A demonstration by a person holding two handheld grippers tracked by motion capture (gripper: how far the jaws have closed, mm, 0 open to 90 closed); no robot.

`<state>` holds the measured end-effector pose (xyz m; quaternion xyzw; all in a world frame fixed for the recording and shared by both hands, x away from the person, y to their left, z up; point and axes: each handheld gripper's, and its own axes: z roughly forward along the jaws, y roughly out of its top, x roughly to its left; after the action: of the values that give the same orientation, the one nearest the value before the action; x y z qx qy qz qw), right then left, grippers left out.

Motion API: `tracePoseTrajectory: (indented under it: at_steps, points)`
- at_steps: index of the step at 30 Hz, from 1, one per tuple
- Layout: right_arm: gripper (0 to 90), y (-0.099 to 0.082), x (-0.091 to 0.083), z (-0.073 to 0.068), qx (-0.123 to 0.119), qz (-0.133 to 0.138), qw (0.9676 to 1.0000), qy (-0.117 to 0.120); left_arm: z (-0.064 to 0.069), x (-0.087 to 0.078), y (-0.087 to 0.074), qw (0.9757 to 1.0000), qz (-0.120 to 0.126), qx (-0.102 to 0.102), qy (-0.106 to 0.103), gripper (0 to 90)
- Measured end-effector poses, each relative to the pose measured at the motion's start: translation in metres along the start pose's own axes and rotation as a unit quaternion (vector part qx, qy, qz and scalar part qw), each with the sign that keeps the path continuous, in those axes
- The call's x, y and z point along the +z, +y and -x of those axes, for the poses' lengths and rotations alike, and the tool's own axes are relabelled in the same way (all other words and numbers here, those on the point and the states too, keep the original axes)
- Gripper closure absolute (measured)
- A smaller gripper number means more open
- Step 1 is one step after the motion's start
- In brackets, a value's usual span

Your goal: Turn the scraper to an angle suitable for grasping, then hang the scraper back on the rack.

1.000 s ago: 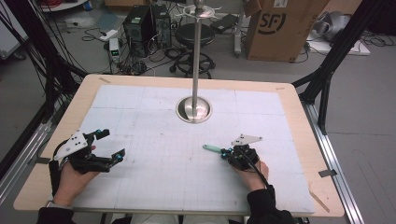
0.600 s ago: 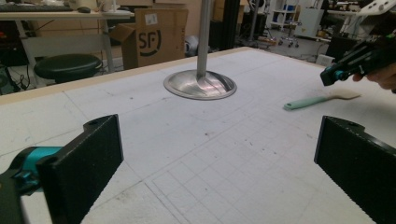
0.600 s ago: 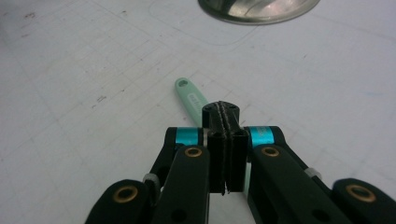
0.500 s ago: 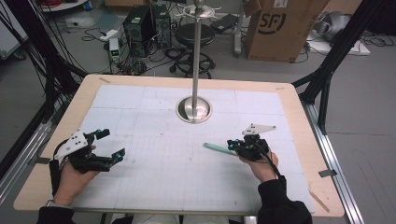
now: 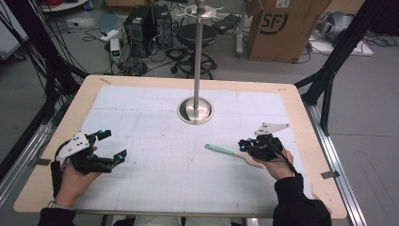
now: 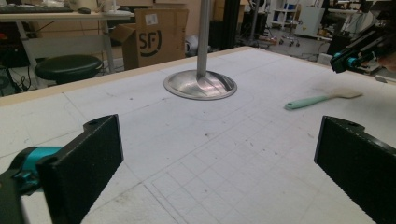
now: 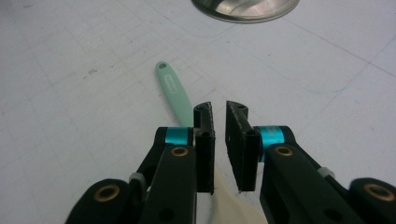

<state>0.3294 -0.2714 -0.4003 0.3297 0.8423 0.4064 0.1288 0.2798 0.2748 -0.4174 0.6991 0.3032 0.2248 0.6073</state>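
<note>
A spatula (image 5: 223, 151) with a mint-green handle and a cream head lies flat on the white gridded mat, right of centre. It also appears in the left gripper view (image 6: 310, 100) and the right gripper view (image 7: 173, 91). My right gripper (image 5: 241, 143) hovers over the spatula's head end. Its jaws (image 7: 218, 112) stand almost together with a thin gap and nothing between them; the handle passes below and to their left. My left gripper (image 5: 115, 144) rests at the left of the table, its jaws (image 6: 219, 163) spread wide and empty.
A metal stand with a round base (image 5: 195, 111) and an upright pole (image 5: 197, 56) rises at the table's back centre. The wooden table edge (image 5: 310, 141) frames the mat. Behind the table are a stool (image 5: 195, 35) and a cardboard box (image 5: 277, 28).
My right gripper has drawn back to the right, from the handle toward the spatula's head. The spatula stays where it lay, and the left hand has hardly moved.
</note>
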Motion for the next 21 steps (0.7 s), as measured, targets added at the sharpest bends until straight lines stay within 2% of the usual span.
tracePoseTrajectory:
  at_steps: [2,4,7,11,12,13,14,18,21]
  points:
    - [79.6,0.0,-0.001,0.001,-0.009,-0.01,0.9998,0.013,0.001,-0.001,0.0,1.0,0.0,-0.003,-0.001,1.7]
    - [70.9,0.001,0.0,0.003,-0.027,-0.022,0.9991,0.024,0.002,-0.002,0.001,0.9998,0.004,-0.015,-0.008,1.7]
    - [58.4,0.004,0.002,0.005,-0.048,-0.037,0.9977,0.03,0.004,-0.001,0.001,0.9999,0.003,-0.008,-0.009,1.7]
    - [39.9,0.012,0.001,0.01,-0.043,-0.051,0.9964,0.053,0.003,0.0,0.0,0.9999,0.0,-0.008,-0.007,1.7]
    - [32.8,0.013,0.001,0.011,-0.042,-0.057,0.9958,0.058,0.003,0.0,0.0,0.9999,-0.002,-0.008,-0.007,1.7]
    - [27.7,0.014,0.001,0.012,-0.039,-0.068,0.9953,0.057,0.003,0.0,0.0,0.9999,-0.003,-0.007,-0.008,1.7]
    - [25.5,0.015,0.001,0.012,-0.039,-0.077,0.9944,0.06,0.004,0.0,0.0,0.9999,-0.005,-0.007,-0.008,1.7]
    - [21.2,0.018,0.004,0.015,-0.067,-0.096,0.9896,0.083,0.004,-0.002,-0.001,0.9999,-0.006,-0.009,-0.01,1.7]
    - [20.9,0.021,0.008,0.014,-0.08,-0.127,0.9844,0.092,0.005,-0.006,-0.002,0.9999,-0.002,-0.011,-0.01,1.7]
